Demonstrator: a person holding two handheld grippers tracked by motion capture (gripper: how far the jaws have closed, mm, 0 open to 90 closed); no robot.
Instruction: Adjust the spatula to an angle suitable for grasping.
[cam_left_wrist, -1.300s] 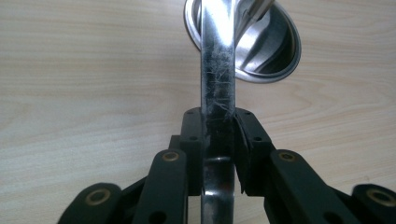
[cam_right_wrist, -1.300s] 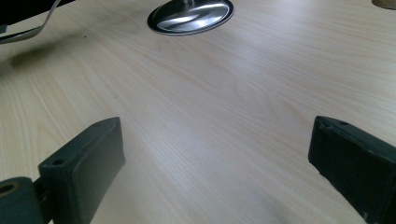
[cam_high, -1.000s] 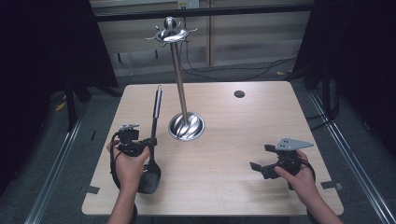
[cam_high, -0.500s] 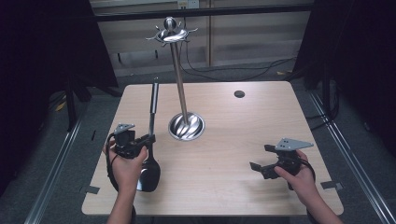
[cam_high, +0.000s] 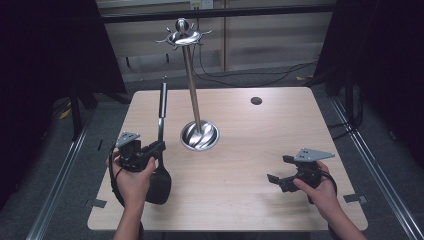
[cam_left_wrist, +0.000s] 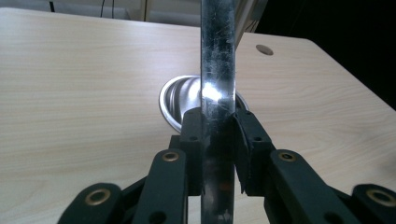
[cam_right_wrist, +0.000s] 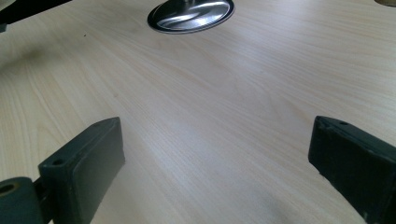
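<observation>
Since a second ago my left gripper (cam_high: 155, 148) has drawn slightly toward the near-left of the table, and the ladle (cam_high: 161, 145) it carries has come with it; my right gripper (cam_high: 279, 170) has stayed where it was.

From the left gripper view I see both black jaws pressed flat against the ladle's shiny metal handle (cam_left_wrist: 217, 84), which runs straight up between them and out of the top of the picture. From the high view the handle slants away toward the far side, and the dark bowl (cam_high: 159, 184) sits low at the near-left, just beside my left hand (cam_high: 132, 181); I cannot tell whether it touches the wood.

My right gripper hovers at the near-right with its jaws spread wide and only bare tabletop between them.

Mid-table stands a steel utensil stand (cam_high: 192, 95): a round swirled base (cam_high: 199, 135), a tall thin pole, and a crown of hooks at the top. The ladle's handle lies to its left, apart from it.

The table (cam_high: 260, 200) is pale wood grain with a small round grommet hole (cam_high: 256, 100) toward the far-right. Beyond it I see grey floor, trailing cables and dark curtains on both sides.
</observation>
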